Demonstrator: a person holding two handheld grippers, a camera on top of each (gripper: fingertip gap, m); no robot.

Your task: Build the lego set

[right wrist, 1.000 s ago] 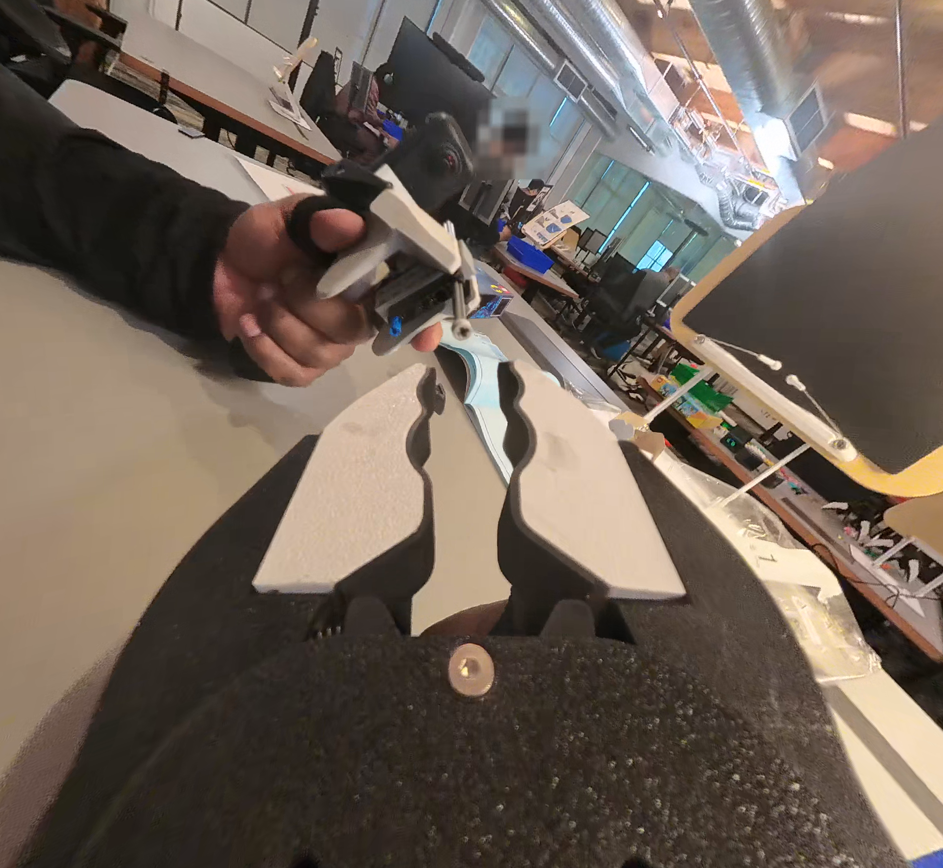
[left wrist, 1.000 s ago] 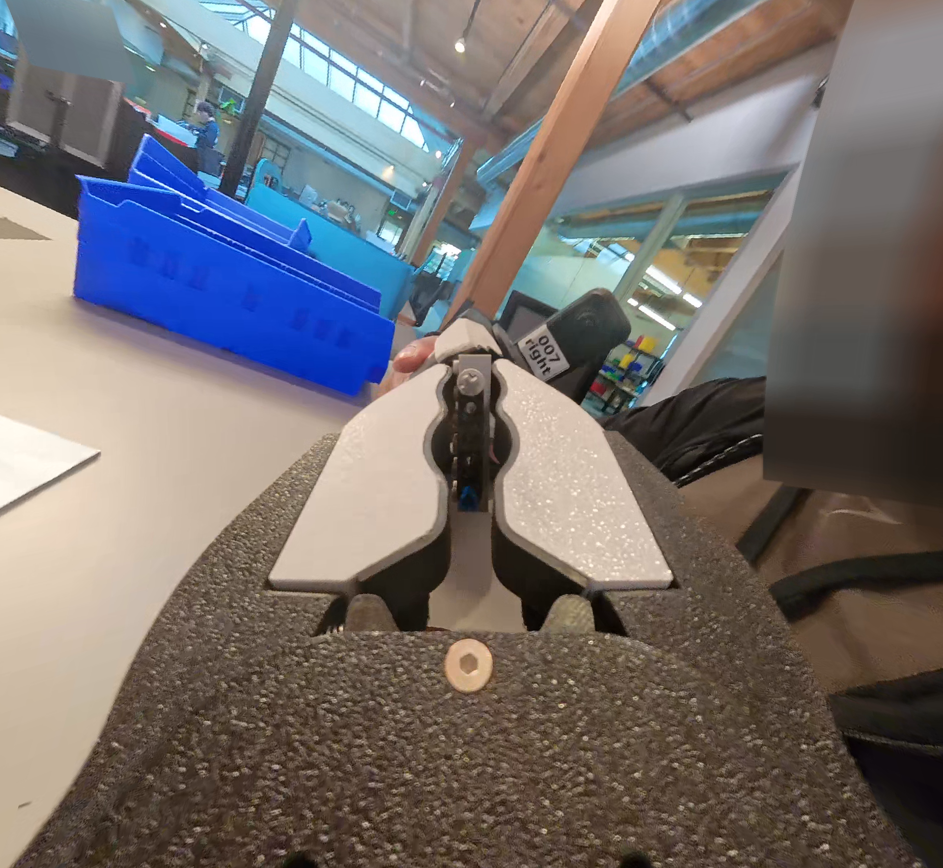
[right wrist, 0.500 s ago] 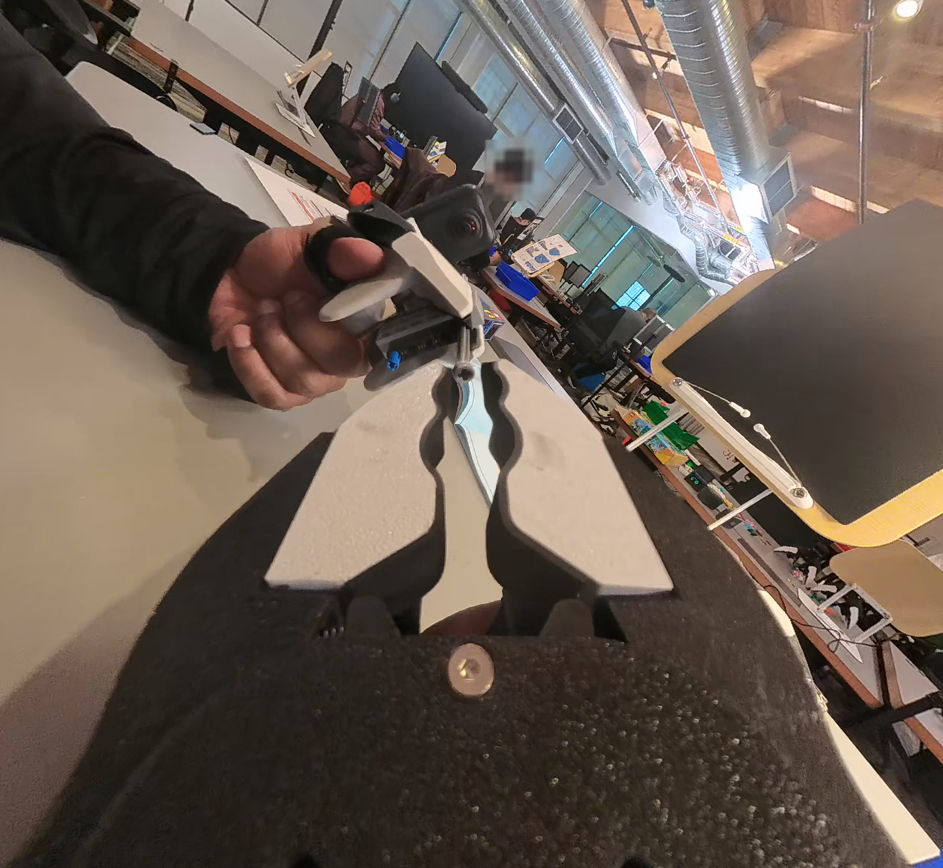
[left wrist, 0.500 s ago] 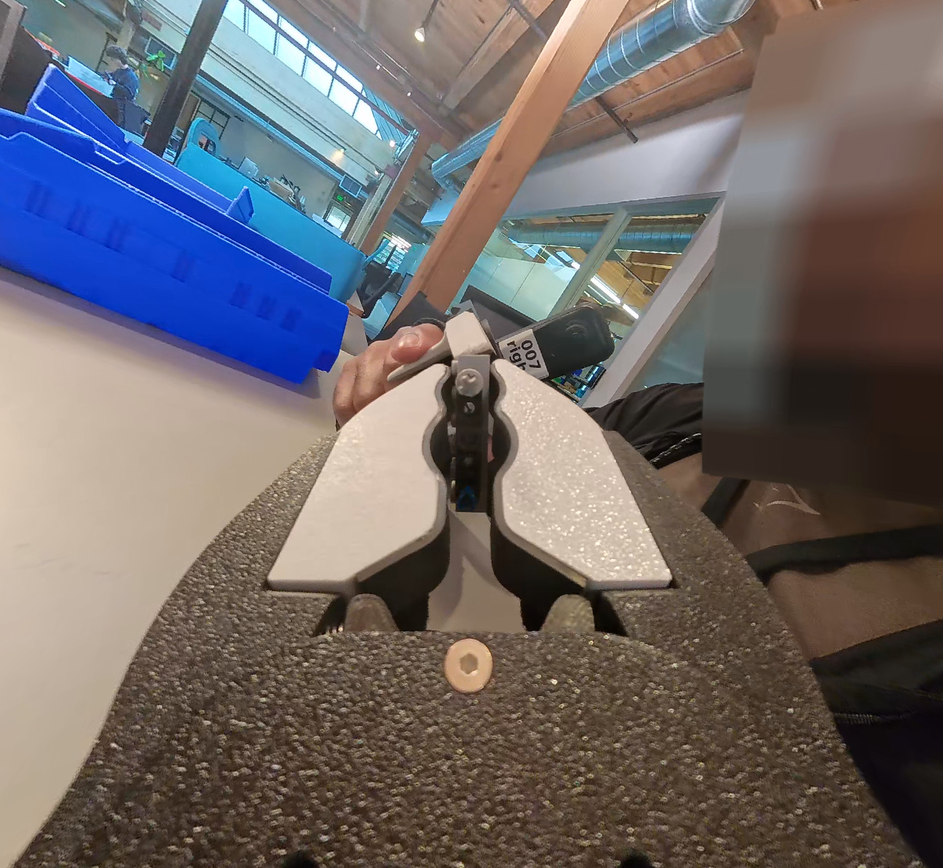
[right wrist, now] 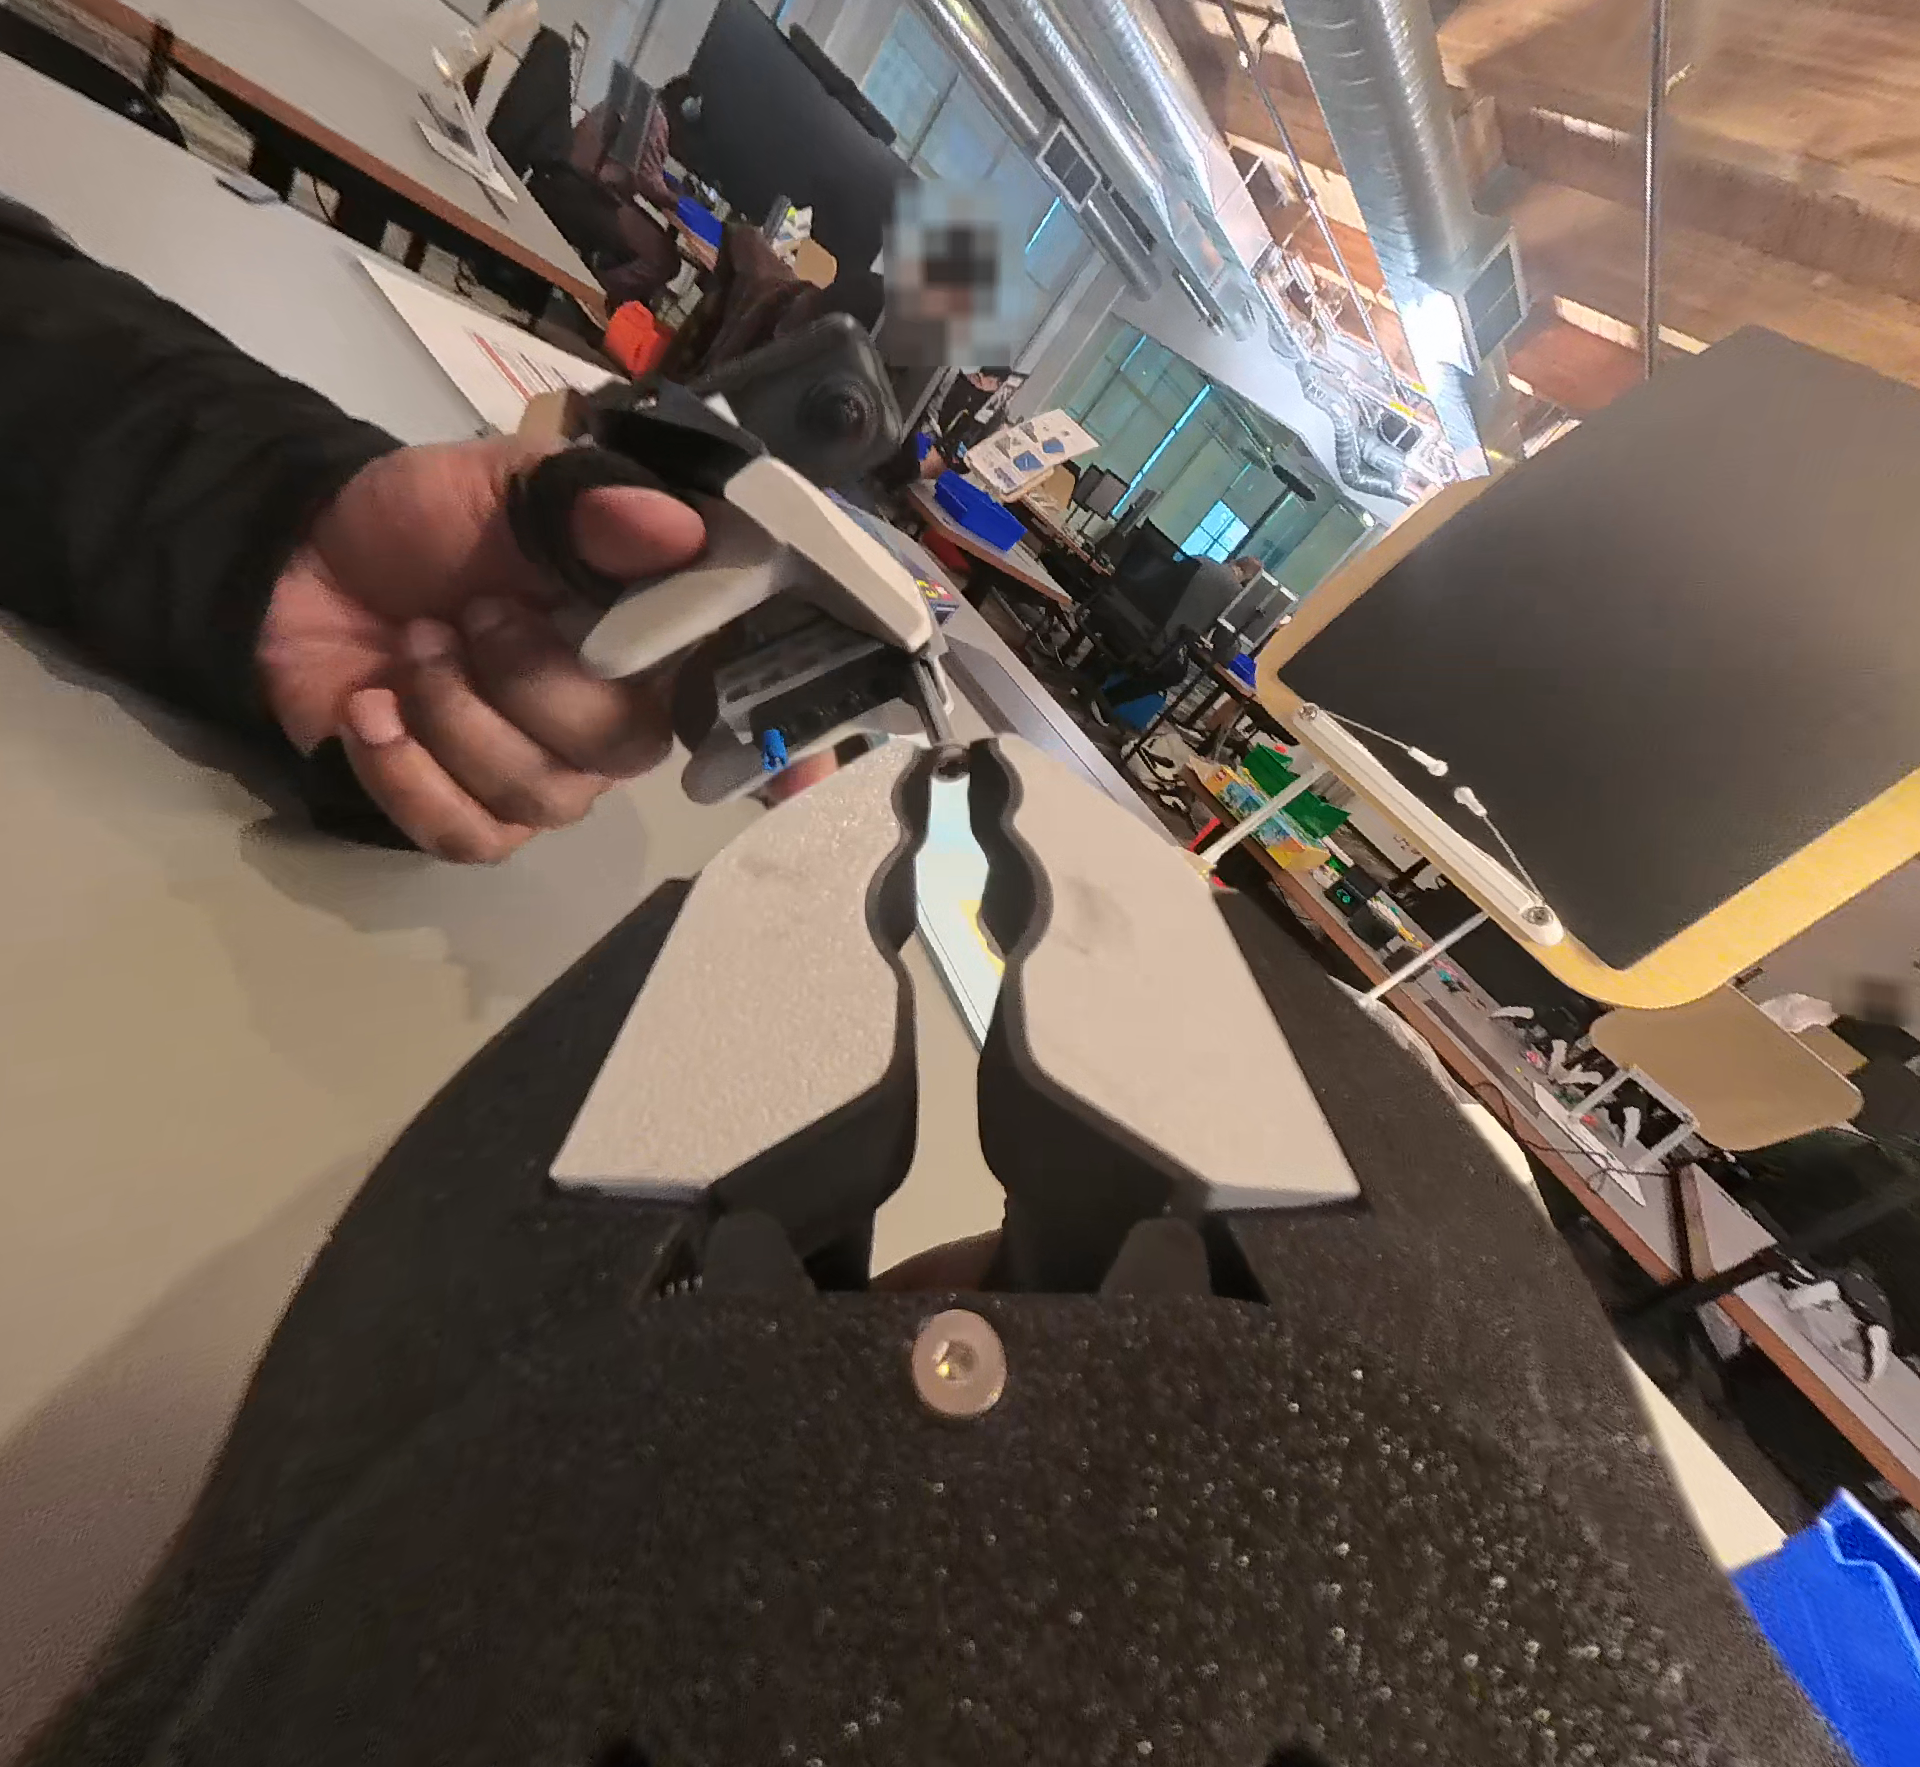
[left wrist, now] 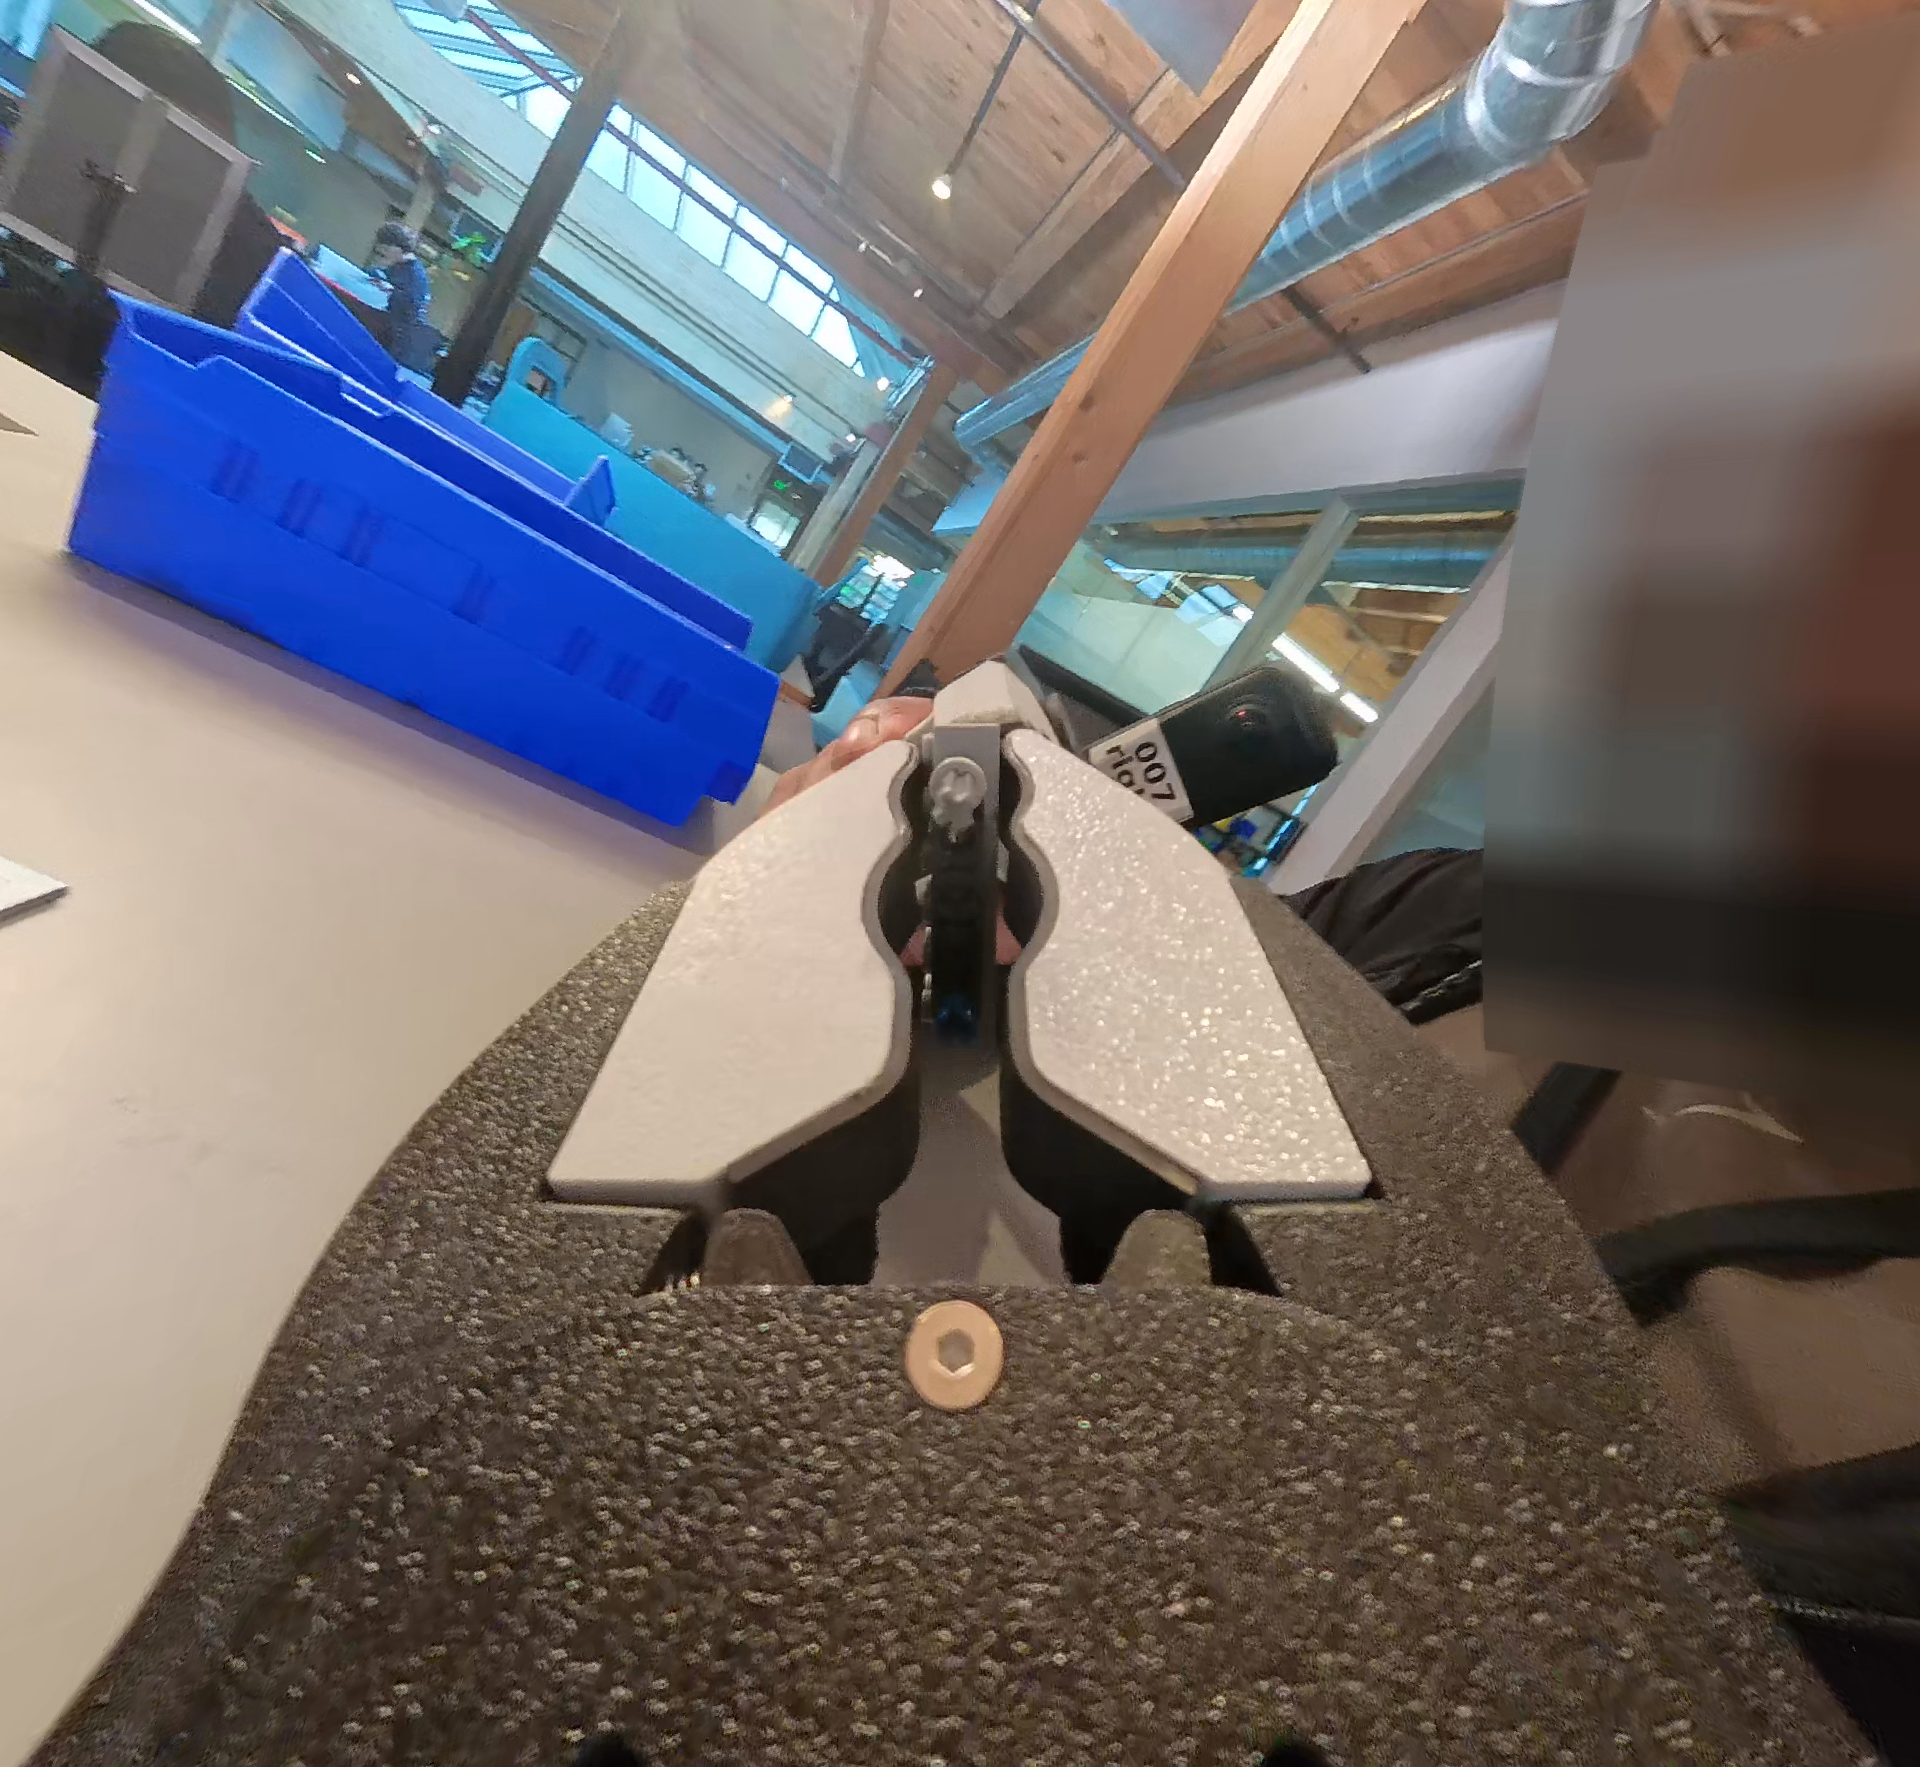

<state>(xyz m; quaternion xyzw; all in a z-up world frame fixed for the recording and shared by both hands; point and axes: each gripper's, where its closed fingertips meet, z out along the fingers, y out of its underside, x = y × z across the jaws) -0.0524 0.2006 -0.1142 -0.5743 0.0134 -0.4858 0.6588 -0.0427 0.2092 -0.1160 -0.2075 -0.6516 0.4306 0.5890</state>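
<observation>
My left gripper (left wrist: 954, 782) is shut on a small grey and black block assembly (left wrist: 954, 896), held edge-on between its pads. A grey pin (left wrist: 956, 787) stands out of the assembly's far end, and a blue pin (left wrist: 951, 1016) sits at its near end. In the right wrist view the left gripper (right wrist: 810, 574) is held in a hand (right wrist: 447, 637) above the table, with the assembly (right wrist: 800, 689) in its fingers. My right gripper (right wrist: 948, 761) is shut on the tip of the grey pin (right wrist: 940, 730). The right gripper's finger (left wrist: 977, 689) shows just behind the assembly in the left wrist view.
Blue plastic bins (left wrist: 416, 554) stand on the grey table (left wrist: 260, 938) to the left, and a paper sheet (left wrist: 21, 886) lies at the left edge. A blue bin's corner (right wrist: 1839, 1634) shows at lower right. A black board with a yellow rim (right wrist: 1621, 678) stands to the right. The grippers are tip to tip, or close to it.
My right gripper moved up to the left gripper and its fingers closed from open onto the grey pin's tip. The left gripper kept its hold on the assembly.
</observation>
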